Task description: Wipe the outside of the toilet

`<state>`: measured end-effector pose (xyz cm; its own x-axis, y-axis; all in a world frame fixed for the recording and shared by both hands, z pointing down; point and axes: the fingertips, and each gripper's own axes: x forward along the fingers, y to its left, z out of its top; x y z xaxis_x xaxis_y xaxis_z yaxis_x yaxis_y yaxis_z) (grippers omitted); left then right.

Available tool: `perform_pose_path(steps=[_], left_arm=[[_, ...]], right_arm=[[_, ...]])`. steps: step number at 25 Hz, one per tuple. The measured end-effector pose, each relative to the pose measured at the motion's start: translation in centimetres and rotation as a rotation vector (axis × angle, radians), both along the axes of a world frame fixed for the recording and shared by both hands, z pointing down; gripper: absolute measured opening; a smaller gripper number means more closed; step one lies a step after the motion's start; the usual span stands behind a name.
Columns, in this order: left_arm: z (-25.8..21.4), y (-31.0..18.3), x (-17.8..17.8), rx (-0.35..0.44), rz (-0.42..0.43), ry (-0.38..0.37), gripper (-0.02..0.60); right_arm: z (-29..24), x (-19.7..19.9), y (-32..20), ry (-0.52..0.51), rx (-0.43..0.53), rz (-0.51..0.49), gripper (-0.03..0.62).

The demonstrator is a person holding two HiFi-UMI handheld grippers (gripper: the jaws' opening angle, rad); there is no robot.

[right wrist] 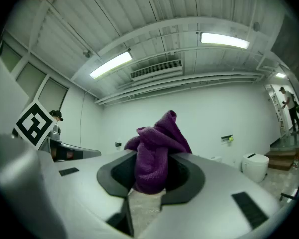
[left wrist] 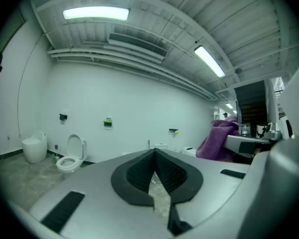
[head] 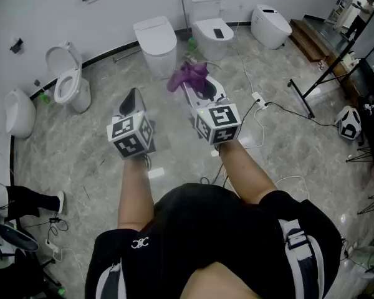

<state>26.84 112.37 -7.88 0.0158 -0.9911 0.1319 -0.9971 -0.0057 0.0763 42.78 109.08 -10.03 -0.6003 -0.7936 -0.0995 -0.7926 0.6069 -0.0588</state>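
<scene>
Several white toilets stand along the far wall. A closed-lid toilet [head: 156, 42] is straight ahead, and another toilet [head: 212, 33] is to its right. Farther left is an open-lid toilet [head: 68, 83] [left wrist: 70, 158]. My right gripper [head: 196, 89] [right wrist: 152, 159] is shut on a bunched purple cloth [head: 188, 76] [right wrist: 157, 143], held in the air short of the toilets. The cloth [left wrist: 218, 138] also shows at the right of the left gripper view. My left gripper [head: 133, 96] [left wrist: 154, 152] hangs beside it, its tips together and nothing between them. Neither gripper touches a toilet.
A power strip [head: 258, 98] and cables lie on the marble floor to the right. A black stand [head: 305, 92] and wooden steps [head: 308, 39] are further right. Another toilet [head: 268, 25] stands at the back right. A person's leg [head: 25, 198] is at the left edge.
</scene>
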Motion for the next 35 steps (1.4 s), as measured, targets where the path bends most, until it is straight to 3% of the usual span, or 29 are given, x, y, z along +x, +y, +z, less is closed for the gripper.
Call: perform_pose_path(steps=[7, 16, 22, 35], left_arm=[[0.6, -0.6, -2.8, -0.009, 0.021, -0.013, -0.001], [2.3, -0.2, -7.9, -0.044, 0.061, -0.019, -0.002], [4.9, 0.2, -11.3, -0.085, 0.058, -0.017, -0.001], [7.6, -5.5, -15.0, -0.14, 0.013, -0.072, 0.0]], right_arm=[[0.2, -2.3, -1.4, -0.077, -0.014, 0.039, 0.118], [0.8, -8.6, -0.3, -0.026, -0.003, 0.027, 0.118], [3.3, -10.7, -0.1, 0.01, -0.051, 0.047, 0.118], [4.8, -13.1, -7.9, 0.007, -0.066, 0.022, 0.118]])
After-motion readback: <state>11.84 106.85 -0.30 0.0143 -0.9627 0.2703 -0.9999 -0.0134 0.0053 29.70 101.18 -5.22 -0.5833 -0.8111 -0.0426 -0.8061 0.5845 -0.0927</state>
